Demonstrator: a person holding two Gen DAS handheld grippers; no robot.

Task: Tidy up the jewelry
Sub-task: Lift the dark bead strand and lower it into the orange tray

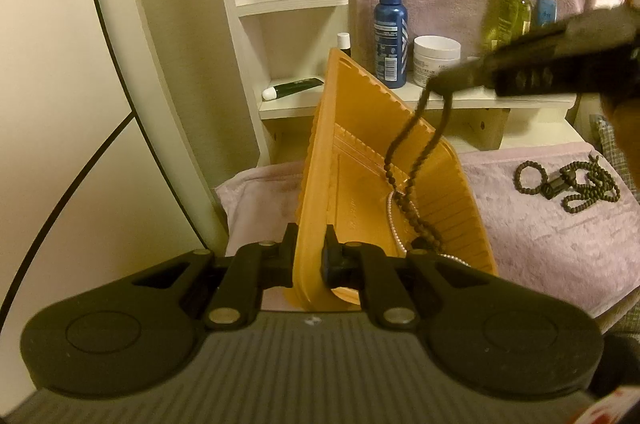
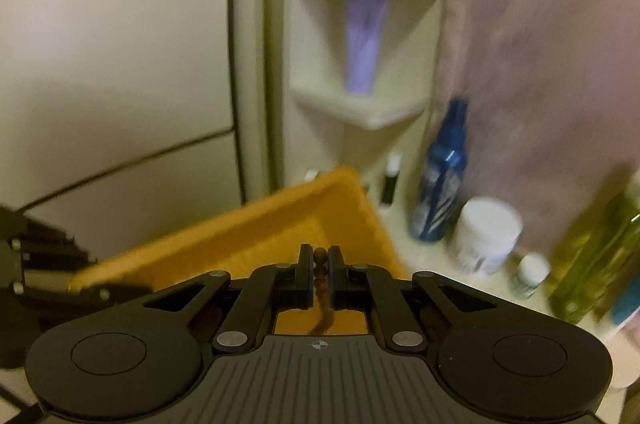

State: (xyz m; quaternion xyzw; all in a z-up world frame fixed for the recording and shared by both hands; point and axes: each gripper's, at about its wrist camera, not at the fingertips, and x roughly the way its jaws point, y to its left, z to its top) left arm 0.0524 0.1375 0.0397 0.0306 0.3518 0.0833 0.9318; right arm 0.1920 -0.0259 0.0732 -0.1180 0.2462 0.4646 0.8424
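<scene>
The left gripper (image 1: 310, 258) clamps the rim of the tilted orange plastic tray (image 1: 360, 184), judging by its angle to steady it for loading. The right gripper (image 2: 319, 262) pinches a dark brown beaded necklace (image 1: 412, 164) whose loop hangs into the tray beside a white pearl strand (image 1: 394, 224); more dark beaded pieces (image 1: 576, 184) wait on the lilac towel (image 1: 540, 244).

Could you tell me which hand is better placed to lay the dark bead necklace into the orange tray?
Right. Its gripper is shut on the dark bead necklace, which hangs into the orange tray; the left gripper is occupied clamping the tray's wall.

pink towel (image 1: 540, 244) carries bead strings (image 1: 576, 184); shelf (image 1: 460, 100) carries bottles (image 1: 390, 28).
</scene>
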